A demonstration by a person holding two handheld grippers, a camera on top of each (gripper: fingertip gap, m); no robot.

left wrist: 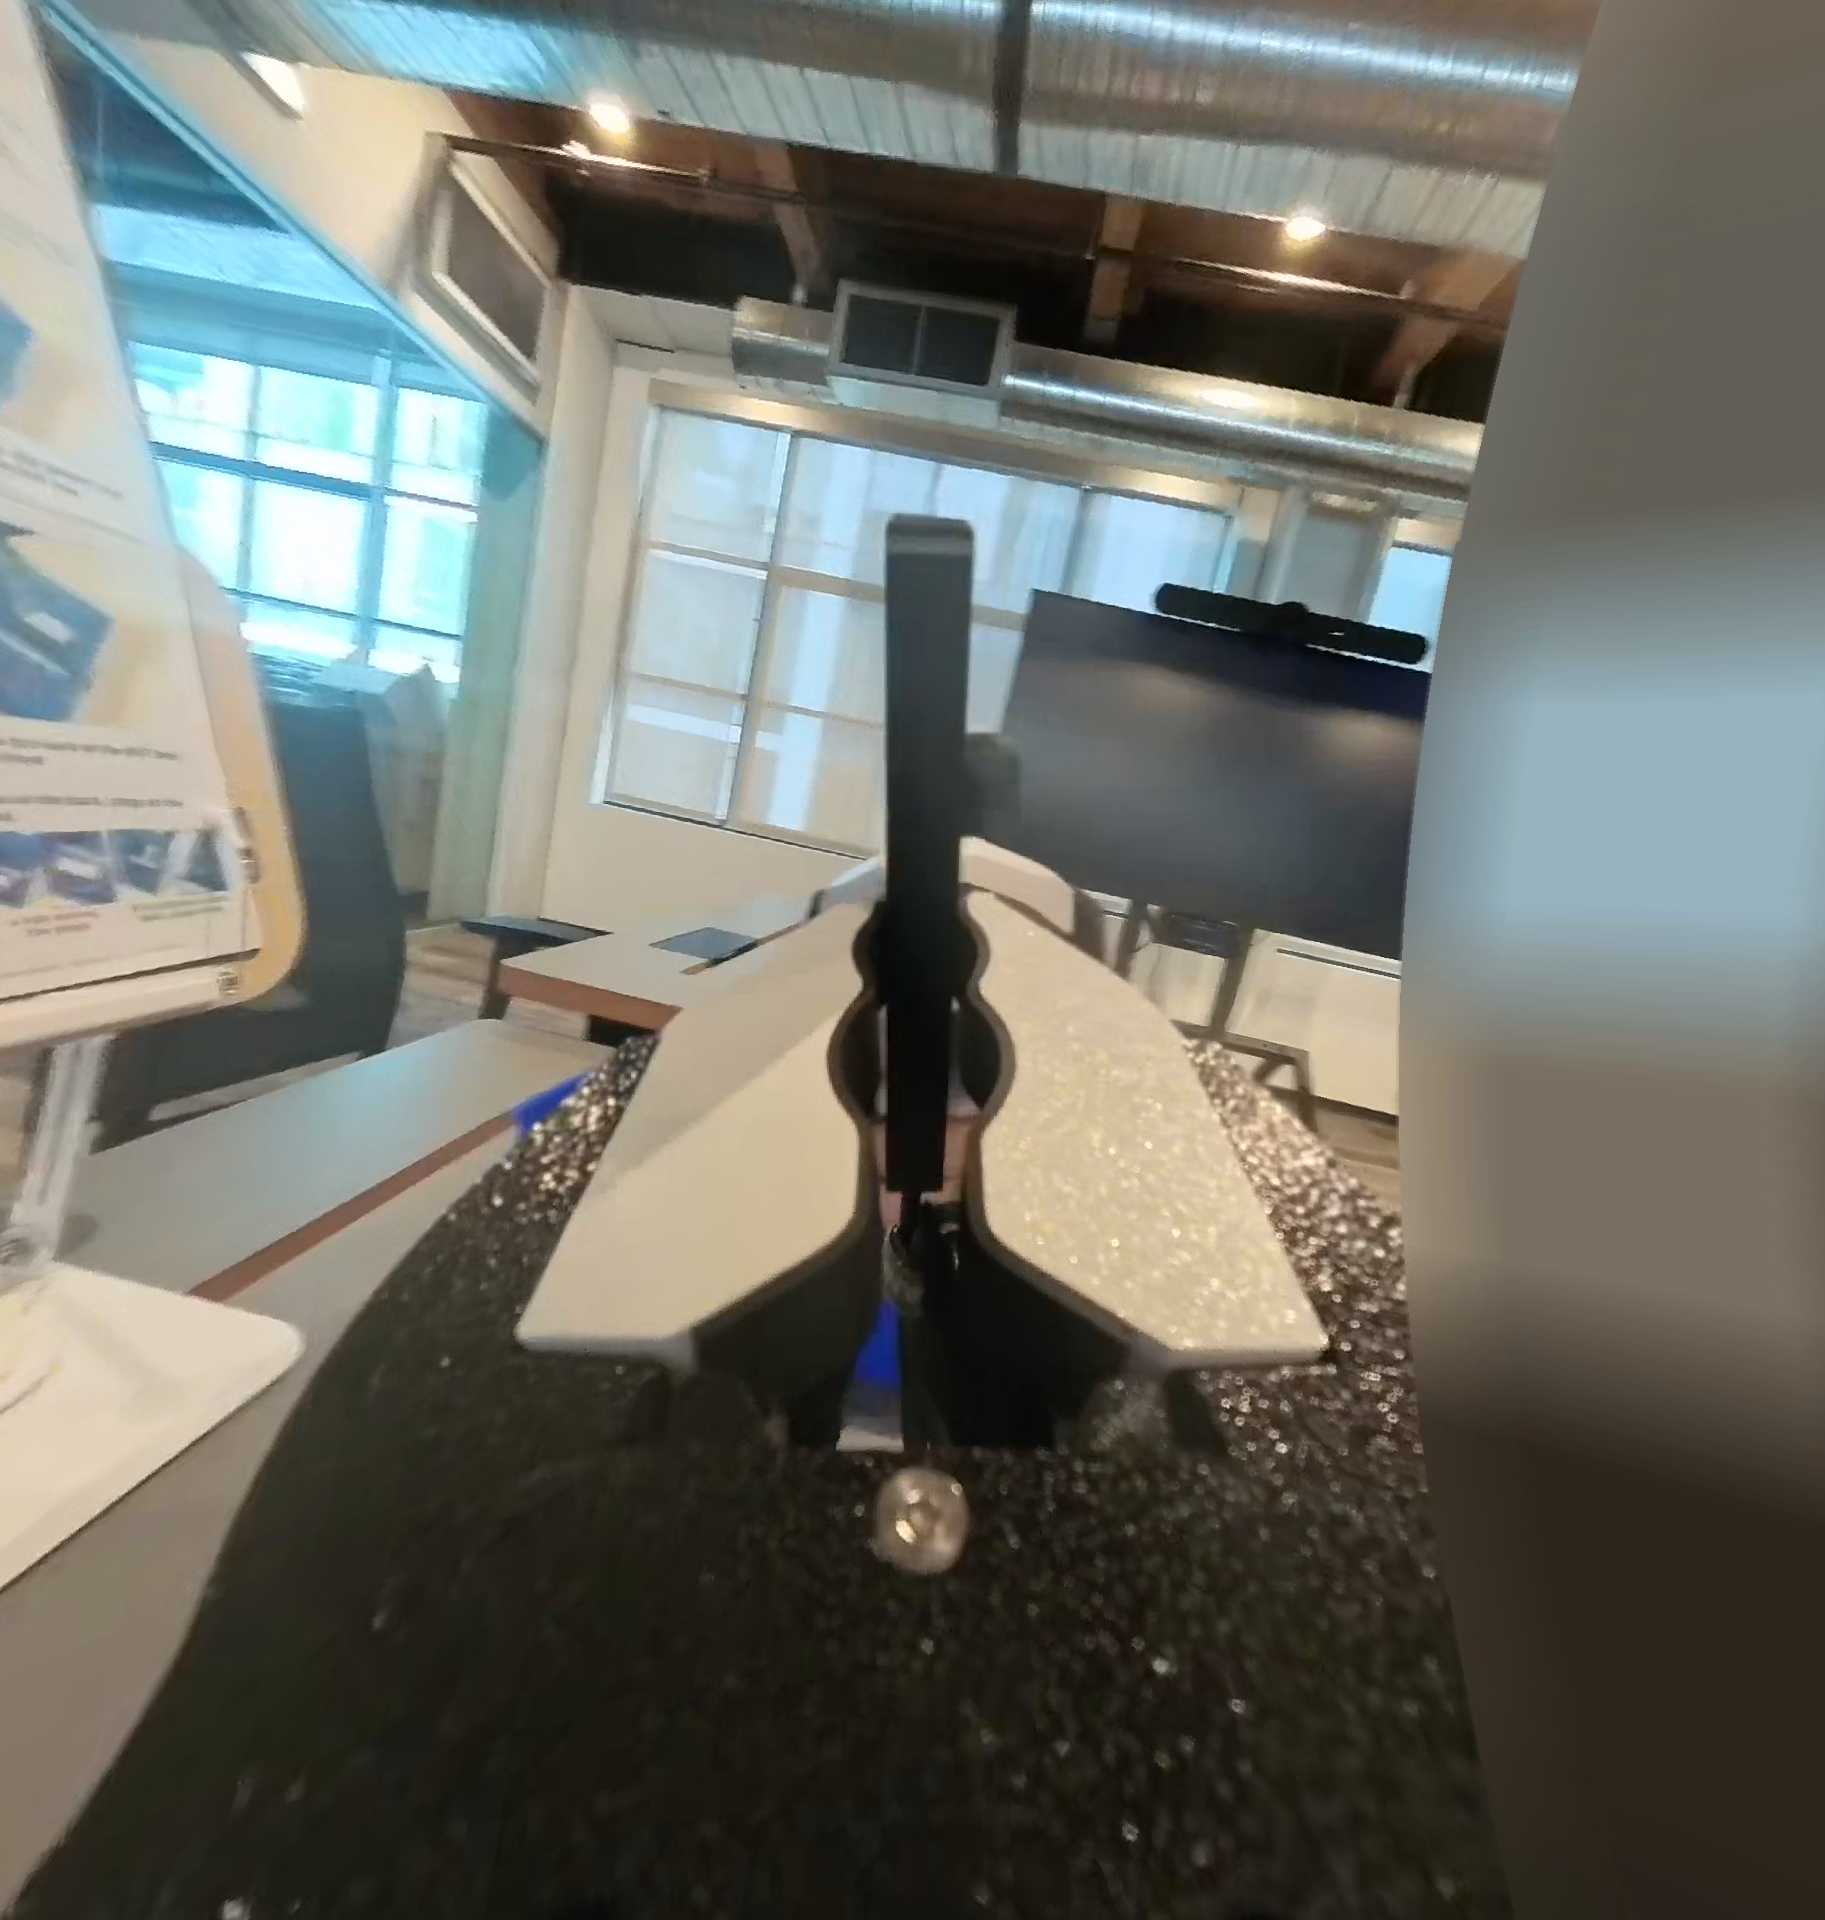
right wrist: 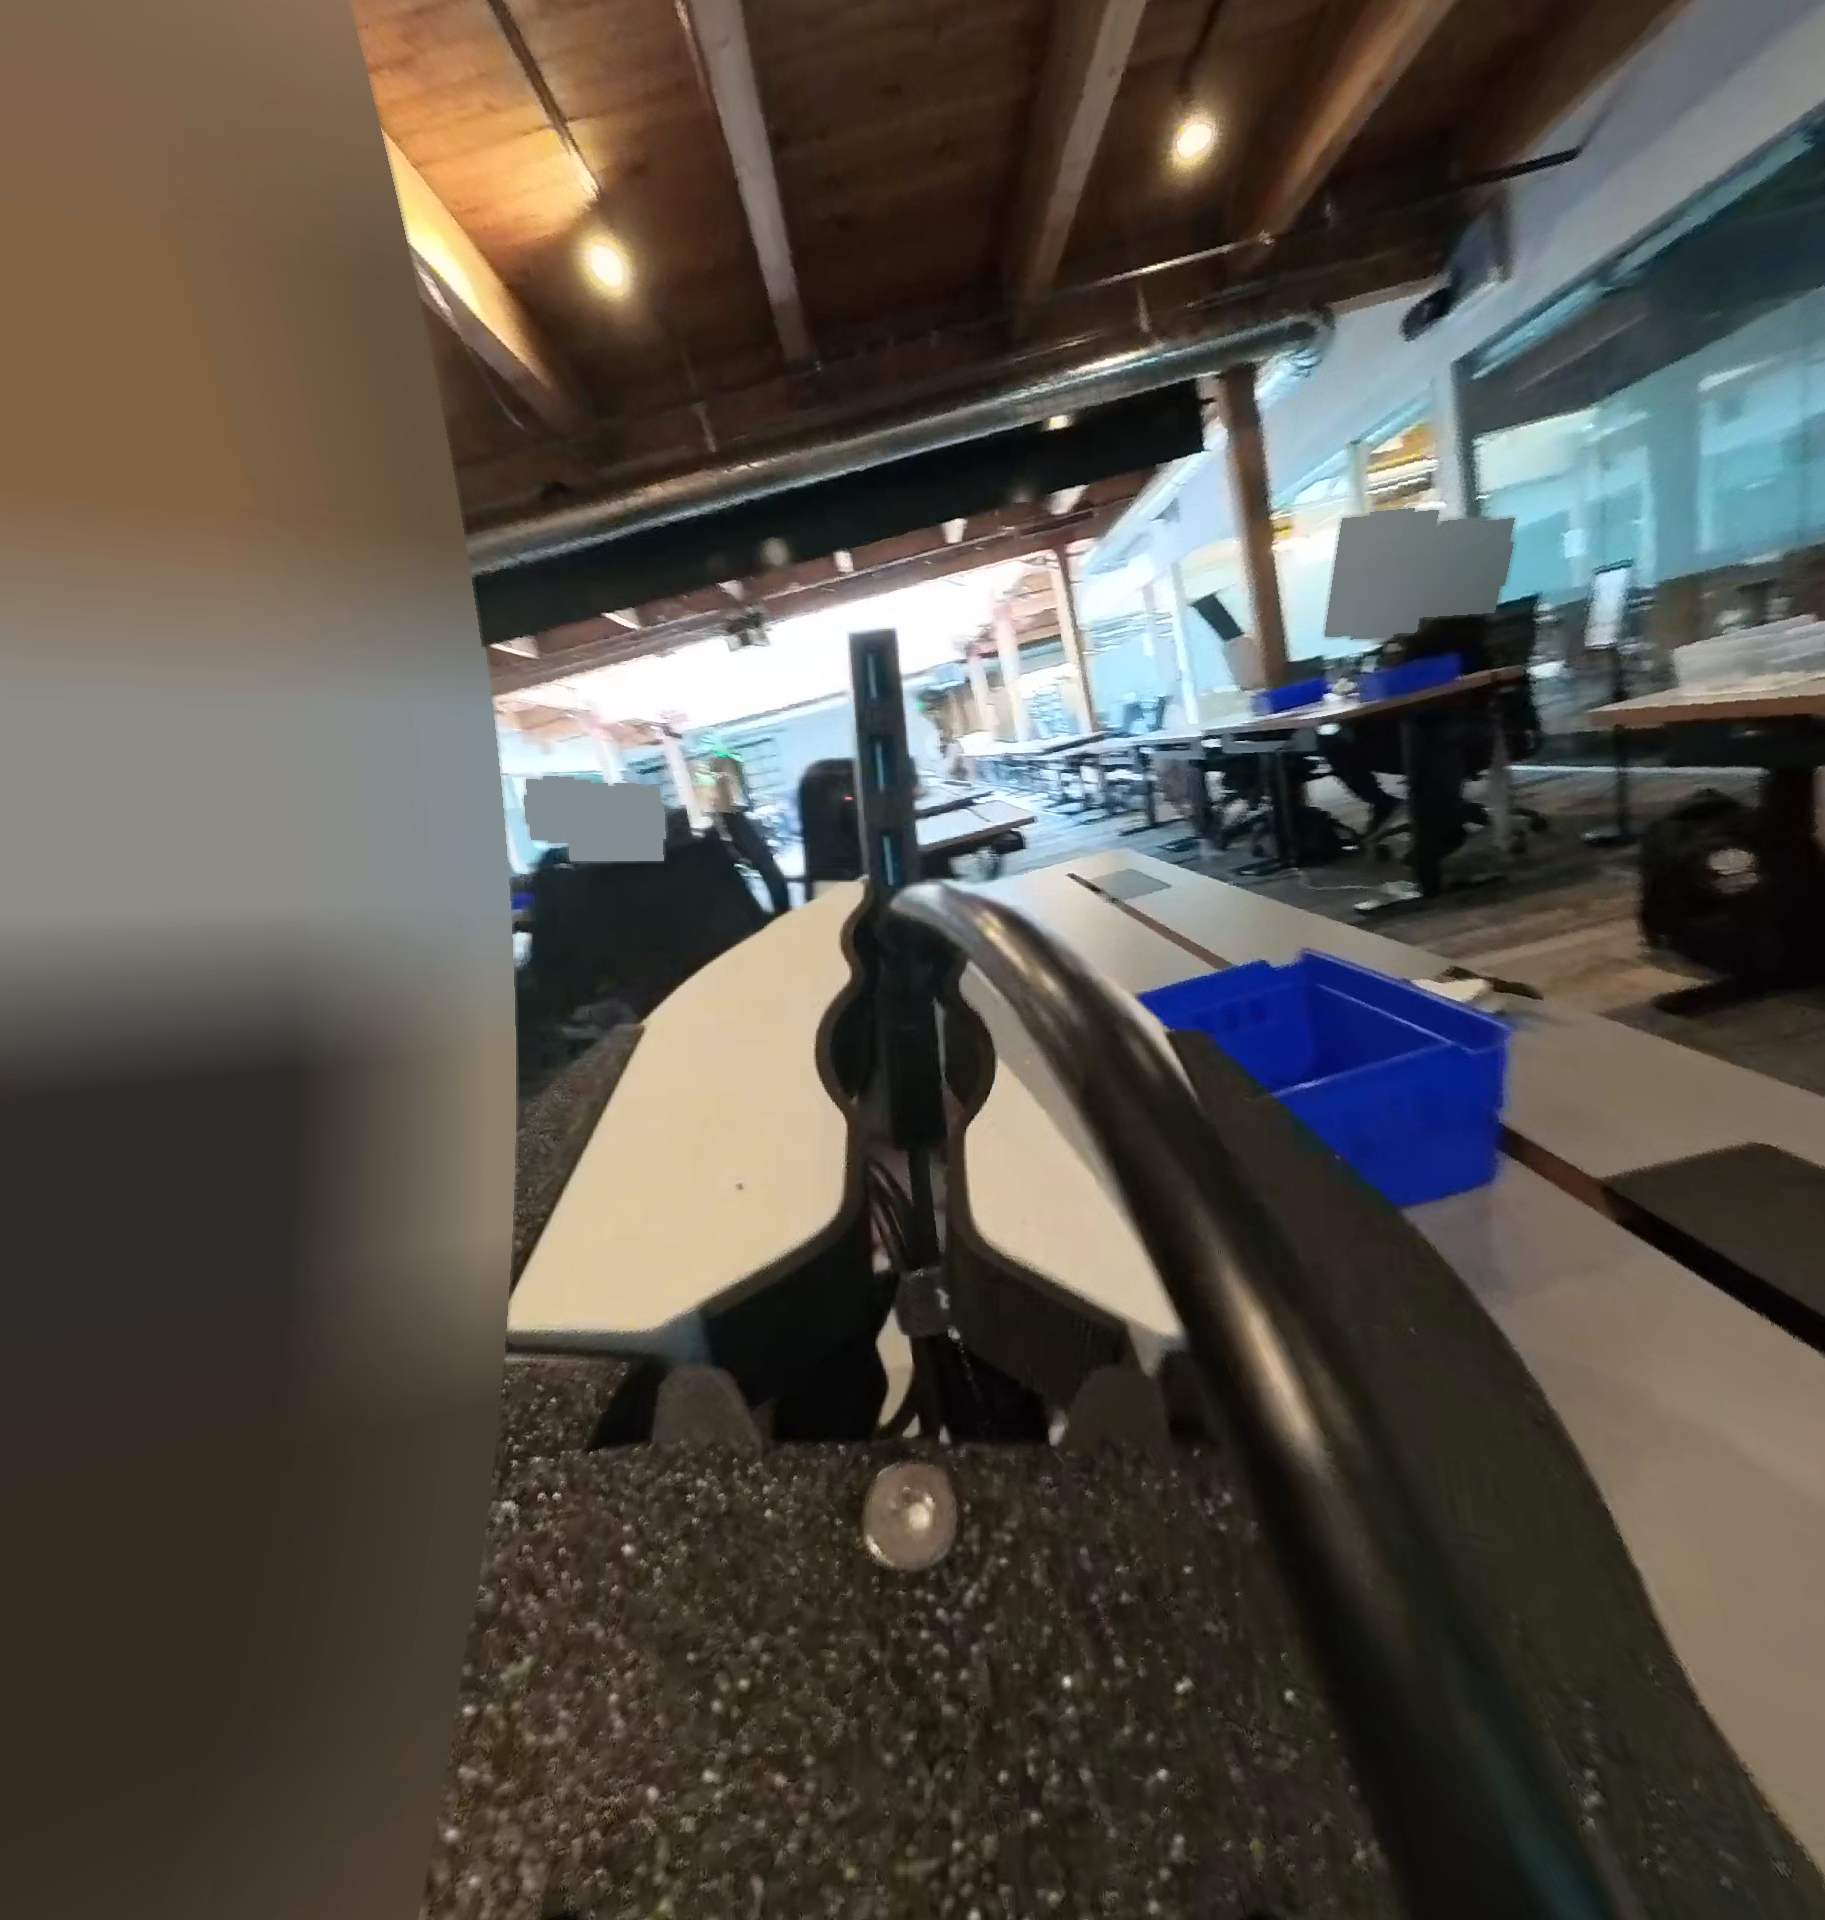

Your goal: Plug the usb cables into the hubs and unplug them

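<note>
In the left wrist view my left gripper (left wrist: 923,914) is shut on a flat black hub (left wrist: 923,707). The hub stands upright between the grey fingers (left wrist: 742,1143), edge-on to the camera, with a thin cable (left wrist: 910,1283) at its lower end. In the right wrist view my right gripper (right wrist: 892,909) is shut on a second slim black hub (right wrist: 884,769). It stands upright and shows blue ports along its edge. A thin lead (right wrist: 923,1226) hangs from its base. A thick black cable (right wrist: 1147,1122) arcs over the right finger. Both grippers are raised above the table.
A paper sheet on a white-based stand (left wrist: 87,1382) is close on the left. A blue bin (right wrist: 1344,1070) sits on the grey table (right wrist: 1697,1475) to the right. A dark screen on a stand (left wrist: 1220,769) and office desks with chairs (right wrist: 1407,748) are farther off.
</note>
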